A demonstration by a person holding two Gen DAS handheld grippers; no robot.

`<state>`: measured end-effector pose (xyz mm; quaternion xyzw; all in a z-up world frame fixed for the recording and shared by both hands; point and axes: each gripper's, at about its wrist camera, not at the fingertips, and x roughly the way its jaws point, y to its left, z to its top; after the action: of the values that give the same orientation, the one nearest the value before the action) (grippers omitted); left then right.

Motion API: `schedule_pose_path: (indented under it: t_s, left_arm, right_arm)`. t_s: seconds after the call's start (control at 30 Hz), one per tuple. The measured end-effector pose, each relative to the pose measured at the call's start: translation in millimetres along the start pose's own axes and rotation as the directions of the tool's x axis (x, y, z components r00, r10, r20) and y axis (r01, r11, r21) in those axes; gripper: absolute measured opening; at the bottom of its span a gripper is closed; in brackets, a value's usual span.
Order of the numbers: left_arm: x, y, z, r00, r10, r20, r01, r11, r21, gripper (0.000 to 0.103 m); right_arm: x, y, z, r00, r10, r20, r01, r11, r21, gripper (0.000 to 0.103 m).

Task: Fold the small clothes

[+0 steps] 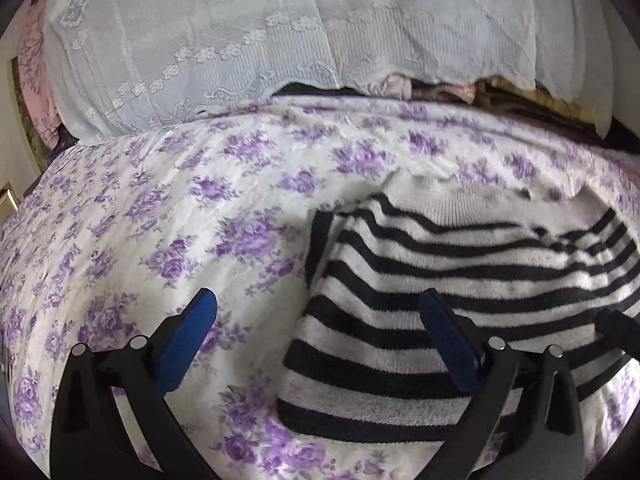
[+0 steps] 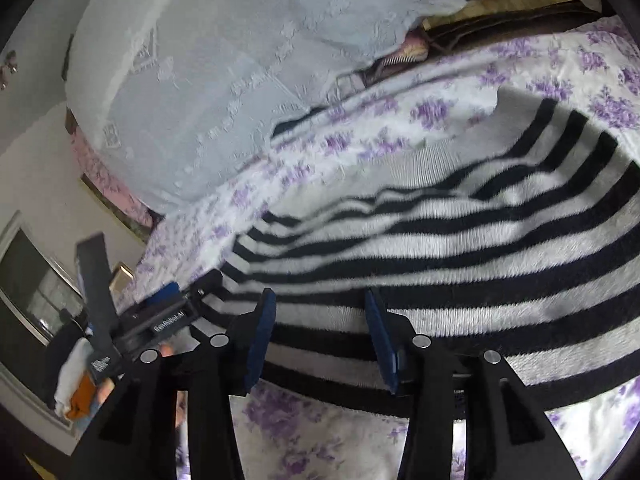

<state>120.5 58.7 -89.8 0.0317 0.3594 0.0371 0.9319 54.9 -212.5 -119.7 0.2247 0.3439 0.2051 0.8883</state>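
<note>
A small black-and-white striped knit garment point(image 1: 460, 276) lies folded on a bedspread with purple flowers point(image 1: 160, 220). My left gripper point(image 1: 320, 308) is open wide above the garment's left edge, one blue pad over the bedspread, the other over the stripes. It holds nothing. In the right wrist view the garment point(image 2: 460, 240) fills the middle and right. My right gripper point(image 2: 320, 312) is open over the garment's near edge and holds nothing. The left gripper's body point(image 2: 168, 316) shows at the left of that view.
A white lace cloth point(image 1: 240, 40) covers a pile at the back of the bed. Folded fabrics point(image 1: 500, 96) show under its right edge. The bed's left edge drops to a room with furniture point(image 2: 32, 288).
</note>
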Motion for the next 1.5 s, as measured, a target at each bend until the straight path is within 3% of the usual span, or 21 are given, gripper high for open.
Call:
schedule_pose_path:
  t_s: [0.1, 0.27, 0.47, 0.73, 0.87, 1.03, 1.2, 1.5]
  left_arm:
    - [20, -7, -5, 0.997, 0.025, -0.072, -0.023, 0.999, 0.036, 0.099]
    - [23, -4, -8, 0.996, 0.012, -0.086, -0.011, 1.000, 0.018, 0.099]
    - [9, -7, -7, 0.999, 0.022, -0.044, -0.021, 0.999, 0.028, 0.099]
    - [-23, -18, -5, 0.998, -0.045, 0.037, 0.044, 0.998, 0.041, 0.099]
    - [0, -33, -14, 0.999, -0.012, -0.044, 0.016, 0.994, 0.105, 0.099]
    - [6, -27, -16, 0.997, -0.039, -0.068, 0.044, 0.996, 0.073, 0.099]
    - [-4, -28, -17, 0.999, -0.015, -0.040, 0.018, 0.997, 0.078, 0.099]
    - [-35, -33, -19, 0.998, -0.056, 0.007, 0.055, 0.996, 0.073, 0.099]
  right_arm:
    - [4, -6, -2, 1.000, 0.016, -0.008, -0.016, 1.000, 0.005, 0.047]
    - [6, -1, -8, 1.000, -0.007, -0.002, 0.007, 0.999, -0.041, 0.049]
    - [2, 4, -9, 1.000, -0.025, 0.009, 0.026, 0.998, -0.058, 0.052]
    - [-18, 15, -11, 0.995, -0.083, 0.058, 0.088, 0.993, -0.081, 0.052]
    - [-4, -2, -16, 0.995, -0.099, 0.009, 0.100, 0.994, -0.045, 0.052]
    - [-6, 0, -16, 0.995, -0.096, 0.016, 0.097, 0.994, -0.052, 0.053]
    - [-27, 0, -22, 0.994, -0.095, 0.052, 0.096, 0.995, -0.032, 0.057]
    - [-79, -19, -51, 0.990, -0.104, 0.099, 0.099, 0.994, 0.055, 0.064]
